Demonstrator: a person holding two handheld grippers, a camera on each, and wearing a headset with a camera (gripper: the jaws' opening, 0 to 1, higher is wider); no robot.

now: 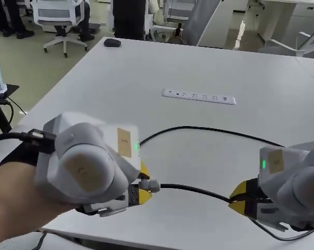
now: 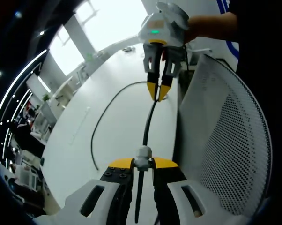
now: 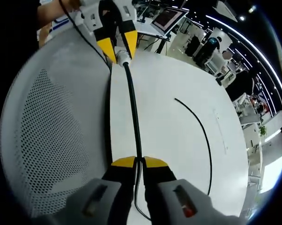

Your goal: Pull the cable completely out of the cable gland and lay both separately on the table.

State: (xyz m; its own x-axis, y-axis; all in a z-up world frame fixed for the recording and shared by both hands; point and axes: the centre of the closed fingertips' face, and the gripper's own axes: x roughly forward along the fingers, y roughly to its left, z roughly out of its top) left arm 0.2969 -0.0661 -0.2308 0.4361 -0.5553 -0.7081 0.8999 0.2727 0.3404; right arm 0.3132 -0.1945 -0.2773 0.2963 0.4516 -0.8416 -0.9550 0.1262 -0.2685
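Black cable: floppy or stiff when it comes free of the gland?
Likely flexible yet slightly springy: the cable lies in a smooth wide loop on the table. Thin, so probably light; the end leaving the cable gland may flick.

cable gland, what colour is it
The cable gland is white, clearest in the left gripper view.

The cable [image 1: 194, 189] is black, cable gland [image 1: 149, 185] pale grey (table [image 1: 146, 67] white).
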